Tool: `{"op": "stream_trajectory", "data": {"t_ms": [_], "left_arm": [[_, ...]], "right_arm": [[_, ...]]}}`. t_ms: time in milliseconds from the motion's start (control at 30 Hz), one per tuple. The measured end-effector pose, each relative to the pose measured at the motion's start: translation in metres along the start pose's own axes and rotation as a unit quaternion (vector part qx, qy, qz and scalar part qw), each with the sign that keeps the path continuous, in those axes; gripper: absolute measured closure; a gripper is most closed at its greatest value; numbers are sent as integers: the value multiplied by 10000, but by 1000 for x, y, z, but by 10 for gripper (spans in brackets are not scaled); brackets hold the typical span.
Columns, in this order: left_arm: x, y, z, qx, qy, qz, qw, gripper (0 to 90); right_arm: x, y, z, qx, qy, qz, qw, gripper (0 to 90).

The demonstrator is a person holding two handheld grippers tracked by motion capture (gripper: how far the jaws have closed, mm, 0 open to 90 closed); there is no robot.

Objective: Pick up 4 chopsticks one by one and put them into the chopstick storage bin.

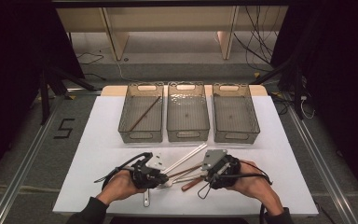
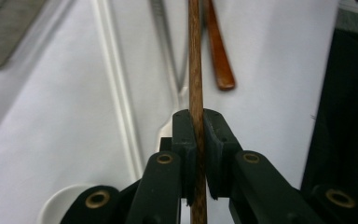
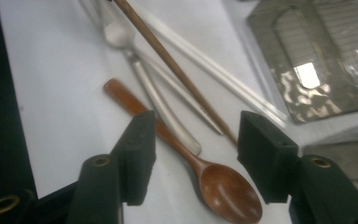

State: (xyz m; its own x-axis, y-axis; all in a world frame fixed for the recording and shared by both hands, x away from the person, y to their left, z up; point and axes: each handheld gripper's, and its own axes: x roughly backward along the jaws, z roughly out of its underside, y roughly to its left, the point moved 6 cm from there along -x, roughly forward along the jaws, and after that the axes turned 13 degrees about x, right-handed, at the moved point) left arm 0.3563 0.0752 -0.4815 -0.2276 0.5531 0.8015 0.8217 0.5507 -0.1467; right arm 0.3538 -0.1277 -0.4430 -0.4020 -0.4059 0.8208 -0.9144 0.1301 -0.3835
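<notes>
At the near edge of the white table [image 1: 98, 140], the left gripper [image 2: 199, 135] is clamped on a brown wooden chopstick [image 2: 195, 56] that runs between its pads. To its right, the right gripper [image 3: 196, 140] stands wide apart with nothing pressed; a wooden spoon [image 3: 223, 186] lies on the table under the gap. A metal spoon [image 3: 158, 102] and white chopsticks [image 3: 214, 65] lie beside it. Farther back stand three mesh baskets side by side: the left basket [image 1: 141, 135] holds one brown chopstick [image 1: 145, 113], while the middle basket [image 1: 188, 133] and right basket [image 1: 236, 135] show bare floors
</notes>
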Motion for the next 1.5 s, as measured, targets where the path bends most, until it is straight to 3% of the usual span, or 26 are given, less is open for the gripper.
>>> {"op": "stream_trajectory", "data": {"t_ms": [67,233,400,600,933,1167,1267,1500], "left_arm": [[4,8,0,165,-128,-89,9997,836],[13,25,-1,514,-390,-292,9975,836],[19,40,2,824,-589,-436,9939,836],[29,56,3,1192,-851,-616,9873,836],[50,83,6,1720,-1286,-956,9720,836],[60,99,6,1957,-1485,-1111,9630,836],[64,107,5,2038,-1546,-1178,9595,836],[72,127,-3,2124,-1635,-1305,9545,836]], "right_arm": [[3,-5,3,-291,-136,125,9994,436],[4,-13,11,-1029,-484,268,9932,385],[0,-15,15,-1392,-619,379,9876,356],[-4,-15,19,-1622,-739,442,9830,328],[-10,-11,22,-1851,-921,443,9774,317],[-13,-9,24,-1958,-1030,449,9742,290],[-14,-7,25,-1968,-1057,424,9738,288],[-14,-3,26,-2003,-1095,414,9727,288]]}}
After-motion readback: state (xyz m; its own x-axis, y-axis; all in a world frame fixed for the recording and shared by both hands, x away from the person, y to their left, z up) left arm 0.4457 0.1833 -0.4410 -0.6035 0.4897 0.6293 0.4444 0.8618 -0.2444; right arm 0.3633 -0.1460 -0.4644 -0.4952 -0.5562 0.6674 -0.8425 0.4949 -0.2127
